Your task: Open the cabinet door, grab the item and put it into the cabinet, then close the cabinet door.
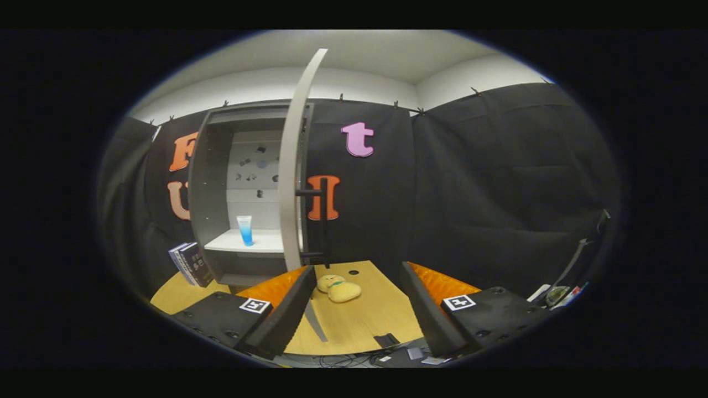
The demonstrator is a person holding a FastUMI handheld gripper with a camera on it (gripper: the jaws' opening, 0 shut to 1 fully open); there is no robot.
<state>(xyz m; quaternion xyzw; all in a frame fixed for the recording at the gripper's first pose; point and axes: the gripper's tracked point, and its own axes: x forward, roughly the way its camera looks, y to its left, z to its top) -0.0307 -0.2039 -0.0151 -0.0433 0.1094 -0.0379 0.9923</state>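
The gripper (pixel 357 309) was spread wide, its two fingers well apart with nothing pinched between them, held above the wooden table (pixel 359 326). Between the fingers and just ahead of their tips, nearer the left finger, a small yellow plush toy (pixel 337 288) lay on the table, touched by neither finger. Beyond the left finger stood the grey cabinet (pixel 213 188), with its door (pixel 291 166) swung open so that it showed edge-on, rising as a tall pale curved strip from just beyond the left fingertip; the strip's lower end appeared to pass close by that fingertip, though whether the two touched could not be told. A dark bar handle (pixel 322 218) ran upright along the door's right side. Inside the cabinet, beyond the door and to its left, a blue tube (pixel 245 230) stood upright on the white shelf (pixel 260 241), in front of a pale back panel dotted with small dark marks. Left of the cabinet, beyond the left finger's outer side, a few dark books (pixel 191 264) leaned against the cabinet's side, resting on the table. Near the table's close edge, between the fingers, a small dark flat object (pixel 386 340) lay by some cables, too small to identify. Off beyond the right finger's outer side some small cluttered objects (pixel 558 296) sat, too blurred to name.
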